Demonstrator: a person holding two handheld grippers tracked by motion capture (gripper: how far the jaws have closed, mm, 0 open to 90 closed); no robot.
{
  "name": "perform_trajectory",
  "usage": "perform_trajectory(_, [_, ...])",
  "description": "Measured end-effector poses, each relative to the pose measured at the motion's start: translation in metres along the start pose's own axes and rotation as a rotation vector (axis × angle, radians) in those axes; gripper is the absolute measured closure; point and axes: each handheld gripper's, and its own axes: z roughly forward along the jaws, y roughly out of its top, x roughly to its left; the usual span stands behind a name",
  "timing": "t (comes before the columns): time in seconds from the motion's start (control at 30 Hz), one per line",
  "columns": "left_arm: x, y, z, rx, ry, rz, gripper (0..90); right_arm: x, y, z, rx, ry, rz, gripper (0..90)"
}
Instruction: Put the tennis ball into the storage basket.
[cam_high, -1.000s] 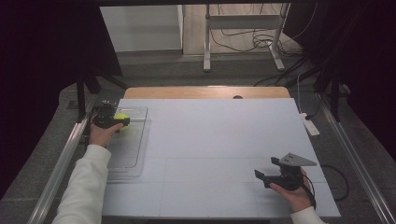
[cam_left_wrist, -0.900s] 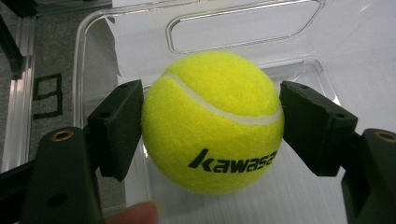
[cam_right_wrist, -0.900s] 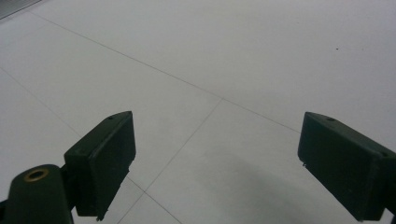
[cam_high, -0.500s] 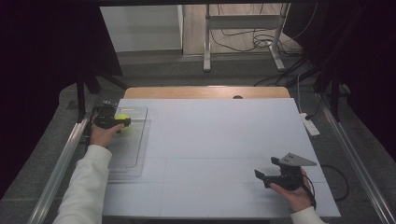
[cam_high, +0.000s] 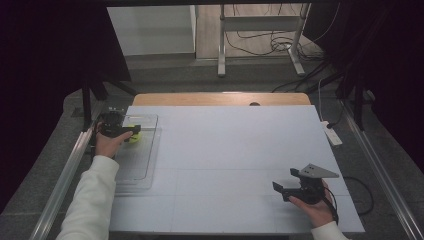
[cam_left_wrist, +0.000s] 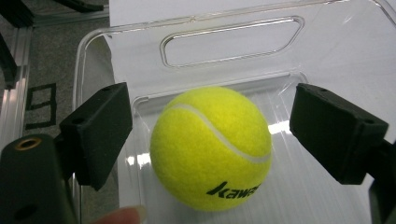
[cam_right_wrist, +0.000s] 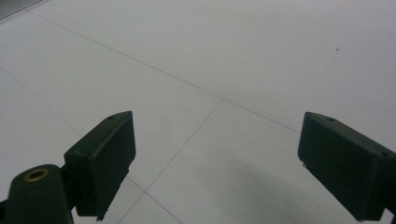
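Across the white table (cam_high: 240, 165) nothing large has shifted: both our hands sit where they were a second ago, the left at the far left edge and the right near the front right corner. The clear plastic tray (cam_high: 145, 165) lies along the table's left side, and the left gripper (cam_high: 131, 133) reaches over its far end. The change is small and sits there: the left gripper's jaws have just been opening, and in the left gripper view they now stand apart on either side of the yellow tennis ball (cam_left_wrist: 212, 148), a gap showing between each pad and the felt. The ball rests on the tray's ribbed floor, close to the end wall with the handle slot, so we judge it has been released and the placing step is as good as done. What remains for us on that side is to draw back without nudging the ball. Our right gripper (cam_high: 286, 190) hovers over bare table with its jaws wide and nothing between them.
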Motion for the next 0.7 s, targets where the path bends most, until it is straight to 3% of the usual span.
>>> perform_trajectory(0.37, [-0.001,0.001,-0.010,-0.037,-0.029,0.001,11.3,0.000,0.000,0.000,-0.001,0.000,0.000,11.3])
perform_trajectory(0.7, [-0.001,-0.001,-0.018,-0.072,-0.085,-0.014,10.6,0.000,0.000,0.000,-0.001,0.001,0.001,11.3])
